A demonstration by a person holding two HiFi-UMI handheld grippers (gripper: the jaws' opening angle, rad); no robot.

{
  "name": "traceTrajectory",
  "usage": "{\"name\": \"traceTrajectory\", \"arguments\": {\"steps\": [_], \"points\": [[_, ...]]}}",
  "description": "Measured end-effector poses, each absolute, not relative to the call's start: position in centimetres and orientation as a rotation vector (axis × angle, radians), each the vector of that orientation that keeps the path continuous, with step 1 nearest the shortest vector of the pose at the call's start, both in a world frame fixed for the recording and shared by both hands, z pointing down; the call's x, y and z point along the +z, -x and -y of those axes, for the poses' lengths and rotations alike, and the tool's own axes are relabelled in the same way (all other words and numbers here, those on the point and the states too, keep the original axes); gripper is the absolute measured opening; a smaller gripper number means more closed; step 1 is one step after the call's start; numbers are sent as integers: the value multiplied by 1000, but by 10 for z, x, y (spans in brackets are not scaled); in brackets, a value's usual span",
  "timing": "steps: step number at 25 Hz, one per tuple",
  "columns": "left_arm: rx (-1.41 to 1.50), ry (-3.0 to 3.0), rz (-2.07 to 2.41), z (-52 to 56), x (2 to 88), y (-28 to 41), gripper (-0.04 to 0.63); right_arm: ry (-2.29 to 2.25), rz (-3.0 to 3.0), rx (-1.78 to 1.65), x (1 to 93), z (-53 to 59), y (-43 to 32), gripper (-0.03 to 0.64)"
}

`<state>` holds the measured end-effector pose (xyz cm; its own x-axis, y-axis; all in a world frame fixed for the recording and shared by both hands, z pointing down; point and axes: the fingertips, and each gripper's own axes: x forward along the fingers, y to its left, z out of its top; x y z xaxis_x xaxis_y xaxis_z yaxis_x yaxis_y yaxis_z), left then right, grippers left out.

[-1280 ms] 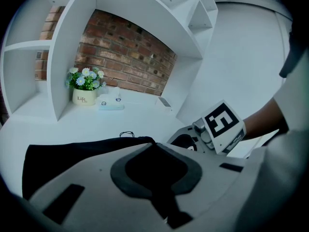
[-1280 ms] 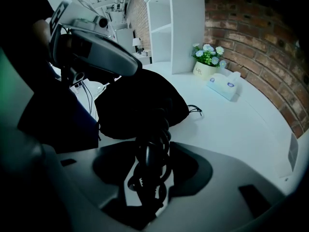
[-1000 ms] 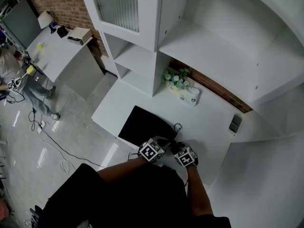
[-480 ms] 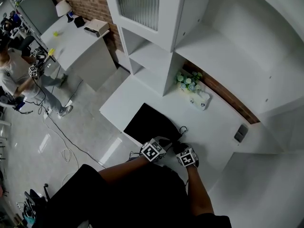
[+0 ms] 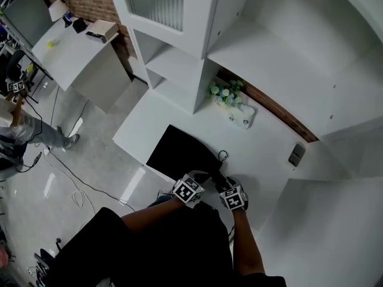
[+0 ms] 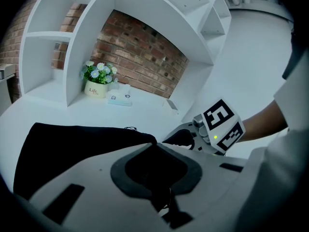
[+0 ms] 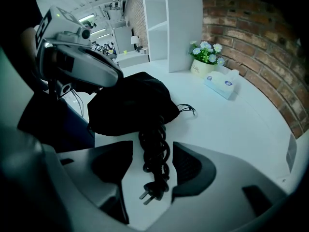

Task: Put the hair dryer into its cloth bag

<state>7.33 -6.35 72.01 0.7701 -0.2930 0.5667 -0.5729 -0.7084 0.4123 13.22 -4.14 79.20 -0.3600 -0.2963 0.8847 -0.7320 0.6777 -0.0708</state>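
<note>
The black cloth bag (image 5: 178, 154) lies on the white table (image 5: 263, 154), bulging at its near end (image 7: 130, 105). The hair dryer's body is hidden; only its coiled black cord (image 7: 153, 149) and plug (image 7: 153, 191) trail out of the bag's mouth onto the table. My right gripper (image 7: 152, 163) is open astride the cord; its jaws have just been opening and the pads do not touch it. My left gripper (image 6: 155, 170) is shut on the bag's cloth at the mouth. Both grippers sit side by side at the bag's near end, left (image 5: 197, 183) and right (image 5: 226, 189).
A flower pot (image 5: 222, 93) and a white tissue box (image 5: 239, 117) stand at the back by the brick wall. A wall socket (image 5: 296, 154) is at the right. White shelving (image 5: 179, 70) rises behind. The table's front edge (image 5: 134, 160) is near the bag.
The head view has swung slightly. Both grippers stay at the bag's near end. A person in the background has shifted along the left edge.
</note>
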Motion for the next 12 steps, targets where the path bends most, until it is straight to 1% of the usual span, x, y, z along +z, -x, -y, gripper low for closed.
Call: {"name": "traceTrajectory", "arguments": {"steps": [7, 12], "points": [[628, -2405, 535, 52, 727, -74, 35, -907, 1855, 580, 788, 28, -135, 272], [622, -2398, 543, 57, 723, -73, 35, -944, 1842, 593, 789, 27, -137, 272]]}}
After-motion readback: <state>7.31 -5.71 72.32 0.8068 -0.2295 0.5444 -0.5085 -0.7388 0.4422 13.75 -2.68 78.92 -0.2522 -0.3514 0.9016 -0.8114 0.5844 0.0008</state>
